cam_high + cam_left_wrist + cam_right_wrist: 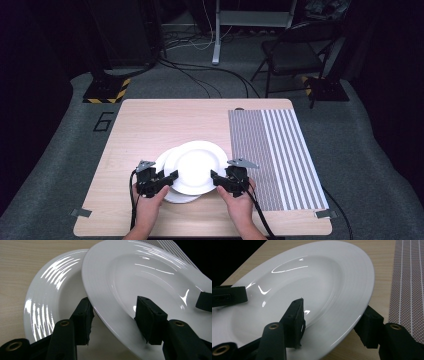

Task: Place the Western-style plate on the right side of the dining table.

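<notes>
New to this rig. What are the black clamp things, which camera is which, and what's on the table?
No robot arm here: a person holds a black two-jaw gripper in each hand. The wide picture comes from a fixed camera above the table; the left gripper and right gripper come in from the bottom. The other two pictures come from cameras riding on the grippers, looking along their jaws.

On the light wooden table lie two glossy white round plates and a grey striped placemat. The upper plate overlaps the lower plate and sits tilted. Each gripper has one jaw above and one below the upper plate's rim, on opposite sides, apparently gripping it.
</notes>
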`<action>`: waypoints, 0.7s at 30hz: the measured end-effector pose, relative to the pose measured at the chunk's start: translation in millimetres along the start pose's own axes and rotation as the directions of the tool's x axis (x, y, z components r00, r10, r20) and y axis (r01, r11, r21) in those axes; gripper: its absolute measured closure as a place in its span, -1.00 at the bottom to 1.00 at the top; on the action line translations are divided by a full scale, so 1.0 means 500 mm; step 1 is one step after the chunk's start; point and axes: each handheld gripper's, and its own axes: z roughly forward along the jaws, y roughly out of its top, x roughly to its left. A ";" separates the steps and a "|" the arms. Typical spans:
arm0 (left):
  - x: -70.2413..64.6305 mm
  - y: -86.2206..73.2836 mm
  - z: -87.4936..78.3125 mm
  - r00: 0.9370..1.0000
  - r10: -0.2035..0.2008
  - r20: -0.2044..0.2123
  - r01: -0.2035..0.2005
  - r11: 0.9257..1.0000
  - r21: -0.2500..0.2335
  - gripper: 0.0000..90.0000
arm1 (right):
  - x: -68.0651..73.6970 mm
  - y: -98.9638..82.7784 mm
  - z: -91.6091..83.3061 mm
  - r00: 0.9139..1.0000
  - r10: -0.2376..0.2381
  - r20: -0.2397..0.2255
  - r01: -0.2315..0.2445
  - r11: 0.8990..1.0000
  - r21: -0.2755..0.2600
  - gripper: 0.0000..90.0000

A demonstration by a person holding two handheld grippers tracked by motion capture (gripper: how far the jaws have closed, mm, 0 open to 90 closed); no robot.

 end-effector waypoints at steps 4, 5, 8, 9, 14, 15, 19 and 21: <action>-0.003 0.002 -0.004 0.999 0.032 -0.009 -0.032 0.999 -0.013 0.10 | 0.002 -0.001 -0.001 1.000 -0.009 0.007 0.009 1.000 0.000 0.00; -0.004 0.003 -0.006 0.999 0.034 -0.008 -0.034 0.999 -0.014 0.10 | 0.002 -0.001 -0.001 1.000 -0.009 0.007 0.009 1.000 0.000 0.00; -0.006 0.005 -0.009 0.999 0.042 -0.010 -0.042 0.999 -0.023 0.10 | 0.001 0.002 -0.003 1.000 -0.015 0.004 0.015 1.000 -0.005 0.00; -0.007 0.006 -0.010 0.999 0.044 -0.011 -0.045 0.999 -0.021 0.10 | 0.002 0.003 -0.003 1.000 -0.015 0.005 0.015 1.000 -0.006 0.00; -0.007 0.013 -0.015 0.999 0.048 -0.016 -0.049 0.998 -0.032 0.11 | 0.003 0.009 -0.005 1.000 -0.020 -0.003 0.020 1.000 -0.004 0.00; -0.007 0.015 -0.017 0.999 0.049 -0.016 -0.050 0.998 -0.036 0.11 | 0.004 0.011 -0.007 1.000 -0.021 0.000 0.021 1.000 -0.006 0.00; -0.011 0.023 -0.024 0.998 0.052 -0.019 -0.052 0.997 -0.052 0.11 | 0.006 0.021 -0.011 1.000 -0.026 -0.006 0.026 1.000 -0.011 0.00; -0.013 0.027 -0.027 0.999 0.050 -0.019 -0.051 0.997 -0.057 0.11 | 0.008 0.027 -0.013 0.999 -0.032 -0.004 0.032 0.999 -0.017 0.00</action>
